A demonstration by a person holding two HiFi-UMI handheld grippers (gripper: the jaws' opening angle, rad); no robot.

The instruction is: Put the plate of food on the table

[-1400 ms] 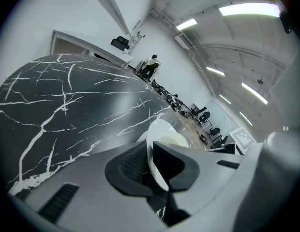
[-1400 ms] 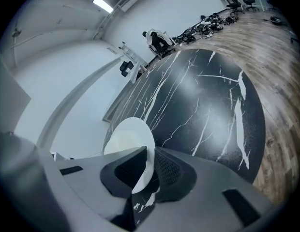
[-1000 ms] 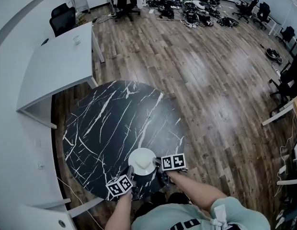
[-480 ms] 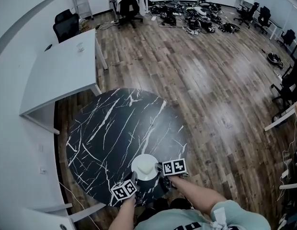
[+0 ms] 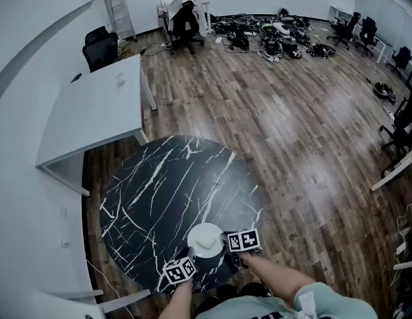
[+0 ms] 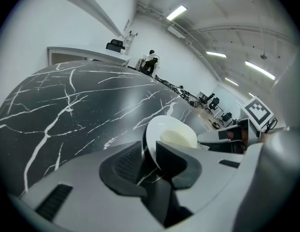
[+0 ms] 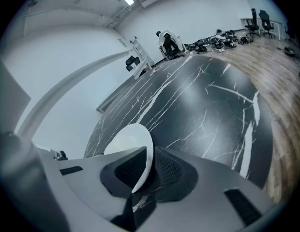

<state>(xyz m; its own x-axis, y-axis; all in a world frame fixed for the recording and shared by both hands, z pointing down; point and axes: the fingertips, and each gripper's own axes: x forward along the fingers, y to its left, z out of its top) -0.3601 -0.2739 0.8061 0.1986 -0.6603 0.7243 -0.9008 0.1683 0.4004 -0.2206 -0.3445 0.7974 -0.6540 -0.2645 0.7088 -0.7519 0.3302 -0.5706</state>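
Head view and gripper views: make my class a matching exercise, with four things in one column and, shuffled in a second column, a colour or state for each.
Column one:
1 plate
2 round table
3 rectangular desk
4 left gripper

Column two:
A black with white veins
B plain white top
C shut on the plate's rim
D white, carrying pale food

Pairs: 1-D, 2-A, 3-B, 4-C.
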